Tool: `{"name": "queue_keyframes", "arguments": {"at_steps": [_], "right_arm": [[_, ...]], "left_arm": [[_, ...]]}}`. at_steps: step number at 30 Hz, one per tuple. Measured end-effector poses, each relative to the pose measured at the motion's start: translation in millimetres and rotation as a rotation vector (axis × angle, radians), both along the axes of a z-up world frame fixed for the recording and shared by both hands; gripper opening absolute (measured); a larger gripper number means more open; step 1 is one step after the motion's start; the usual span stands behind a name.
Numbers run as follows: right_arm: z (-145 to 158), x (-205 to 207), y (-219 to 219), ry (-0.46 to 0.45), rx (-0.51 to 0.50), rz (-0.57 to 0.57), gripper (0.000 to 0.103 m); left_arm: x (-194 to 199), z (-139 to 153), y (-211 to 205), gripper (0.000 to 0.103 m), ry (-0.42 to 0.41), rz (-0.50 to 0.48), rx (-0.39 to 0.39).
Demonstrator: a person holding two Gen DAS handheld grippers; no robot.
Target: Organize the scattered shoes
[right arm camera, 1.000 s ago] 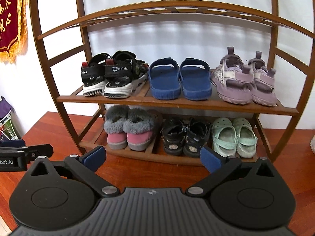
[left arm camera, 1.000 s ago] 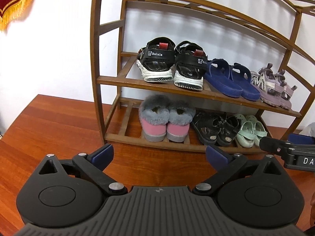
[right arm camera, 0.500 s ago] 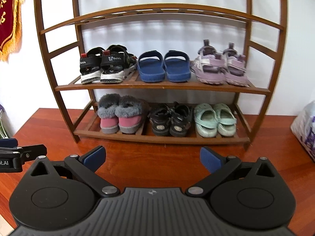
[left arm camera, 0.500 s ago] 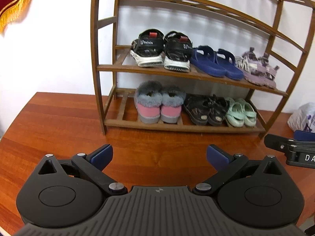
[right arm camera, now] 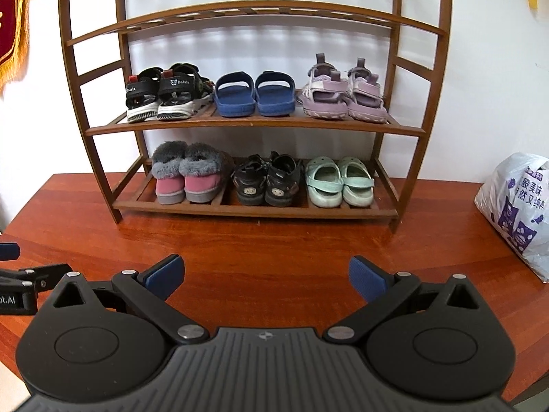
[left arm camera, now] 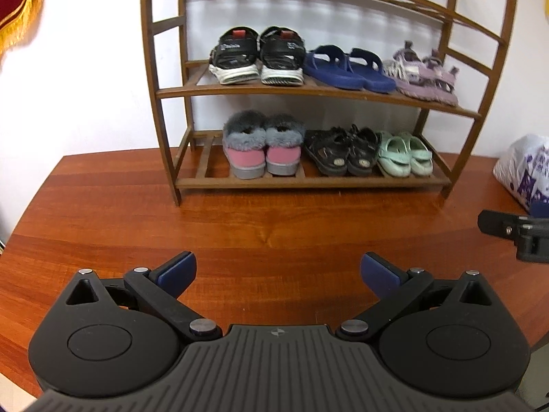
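A brown wooden shoe rack (right arm camera: 250, 124) stands against the wall on a red-brown wooden surface. Its middle shelf carries black sandals (right arm camera: 164, 94), blue slippers (right arm camera: 254, 94) and purple sandals (right arm camera: 343, 94). The bottom shelf carries pink furry slippers (right arm camera: 187, 175), black shoes (right arm camera: 266, 180) and mint green clogs (right arm camera: 338, 180). My left gripper (left arm camera: 278, 271) hangs open over bare wood well in front of the rack (left arm camera: 308, 91), holding nothing. My right gripper (right arm camera: 266, 273) is likewise open and empty, back from the rack.
A white printed plastic bag (right arm camera: 518, 213) lies on the wood at the right, also seen as a bag (left arm camera: 521, 168) in the left wrist view. A red banner with gold fringe (right arm camera: 13, 24) hangs on the wall at the left. The wooden surface (right arm camera: 274, 240) ends near both grippers.
Both grippers have drawn back from the rack, so the whole rack and more of the wood show. The bag has come into view. Both stay open.
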State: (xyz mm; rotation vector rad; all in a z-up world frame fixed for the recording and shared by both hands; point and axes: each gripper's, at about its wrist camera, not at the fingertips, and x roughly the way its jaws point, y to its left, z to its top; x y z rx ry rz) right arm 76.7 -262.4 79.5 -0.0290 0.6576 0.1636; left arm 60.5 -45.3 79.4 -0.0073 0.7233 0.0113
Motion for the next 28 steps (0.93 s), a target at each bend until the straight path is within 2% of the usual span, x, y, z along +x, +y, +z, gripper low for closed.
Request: {"name": "queue_keyframes", "arguments": {"at_steps": [15, 28], "right_arm": [[-17.2, -13.2, -23.7, 0.027, 0.009, 0.010, 0.102], [-19.1, -6.4, -36.4, 0.028, 0.010, -0.006, 0.102]], "left_arm": [[-10.3, 1.7, -26.2, 0.103, -0.006, 0.018, -0.006], [-1.9, 2.7, -42.3, 0.103, 0.000, -0.029, -0.018]]}}
